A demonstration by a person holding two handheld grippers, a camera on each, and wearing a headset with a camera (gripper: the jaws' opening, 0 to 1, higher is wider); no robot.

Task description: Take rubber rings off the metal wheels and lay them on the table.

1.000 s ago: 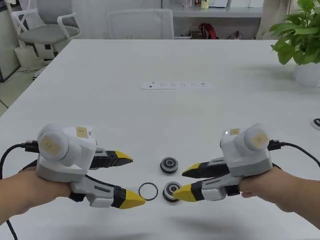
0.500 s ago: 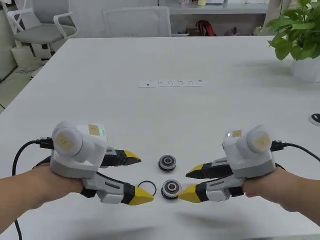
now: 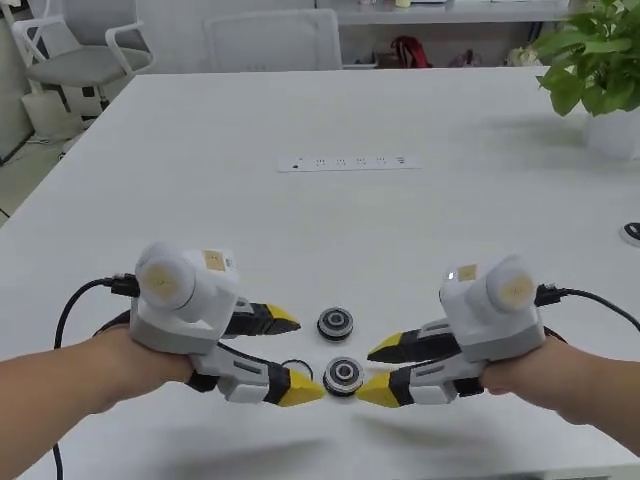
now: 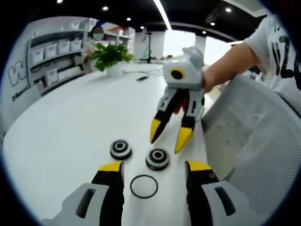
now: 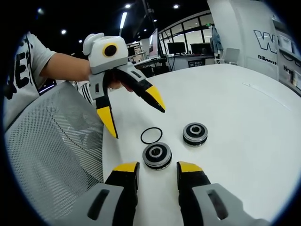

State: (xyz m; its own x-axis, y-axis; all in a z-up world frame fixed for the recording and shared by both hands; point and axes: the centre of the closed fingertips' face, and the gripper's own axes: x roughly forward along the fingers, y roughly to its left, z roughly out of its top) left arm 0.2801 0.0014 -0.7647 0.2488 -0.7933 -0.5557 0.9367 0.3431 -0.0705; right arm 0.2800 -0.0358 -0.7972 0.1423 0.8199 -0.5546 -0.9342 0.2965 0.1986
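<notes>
Two metal wheels with black rubber rings lie on the white table: a near wheel and a far wheel. A loose black rubber ring lies flat just left of the near wheel, partly hidden by a yellow fingertip. My left gripper is open, its jaws straddling the loose ring, with the near wheel just ahead. My right gripper is open too, and the near wheel sits just beyond its tips. The far wheel and the ring lie farther out.
A white power strip lies mid-table. A potted plant stands at the far right corner. Chairs stand beyond the far edge. A small dark object sits at the right edge.
My left gripper has moved right and forward, so its lower tip now covers part of the loose ring. The right gripper has barely moved. Both stay open.
</notes>
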